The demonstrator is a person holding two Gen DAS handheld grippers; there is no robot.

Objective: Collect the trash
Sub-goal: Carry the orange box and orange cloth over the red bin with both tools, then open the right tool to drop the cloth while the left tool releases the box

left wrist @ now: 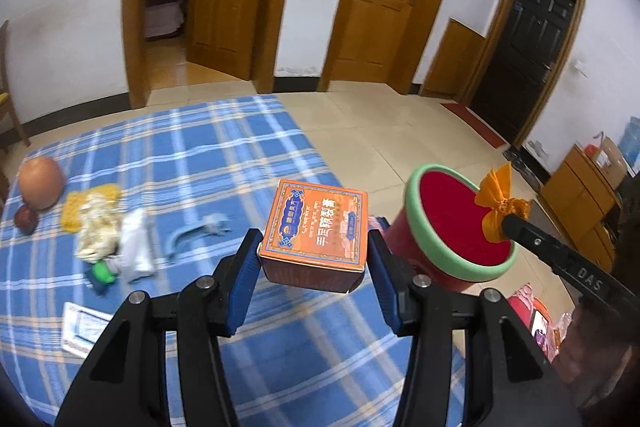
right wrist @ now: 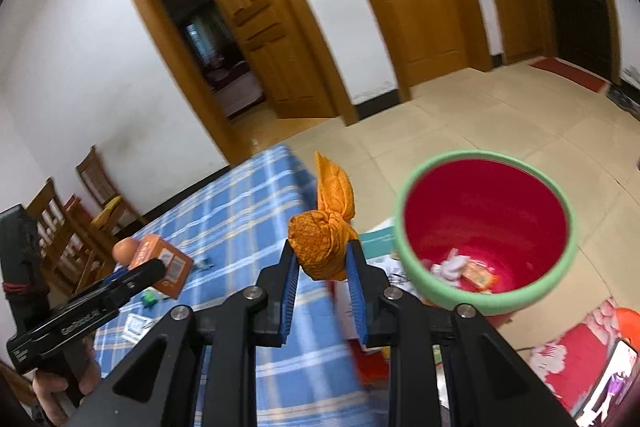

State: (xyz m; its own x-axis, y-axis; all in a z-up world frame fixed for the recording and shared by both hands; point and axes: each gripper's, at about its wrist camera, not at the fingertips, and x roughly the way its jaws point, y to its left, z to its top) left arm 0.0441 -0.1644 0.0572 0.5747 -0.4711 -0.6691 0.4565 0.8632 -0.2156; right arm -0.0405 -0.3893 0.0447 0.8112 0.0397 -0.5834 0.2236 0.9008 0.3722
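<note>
An orange box [left wrist: 316,235] was clamped in the left hand-held gripper [left wrist: 312,259], a knotted orange bundle [right wrist: 320,247] in the right hand-held gripper [right wrist: 322,263]; both were being carried to the red bin [right wrist: 486,227] at right, where release over its mouth was judged next.

Orange box [left wrist: 316,227] — red bin [right wrist: 486,227], green rim — blue-plaid cloth [left wrist: 192,155].

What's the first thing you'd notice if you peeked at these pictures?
Probably the big red bin with a green rim on the floor beside the table, with a few scraps in the bottom. The right gripper holds a knotted orange cloth bundle near it, and the left gripper clamps an orange box above the blue checked tablecloth.
</note>
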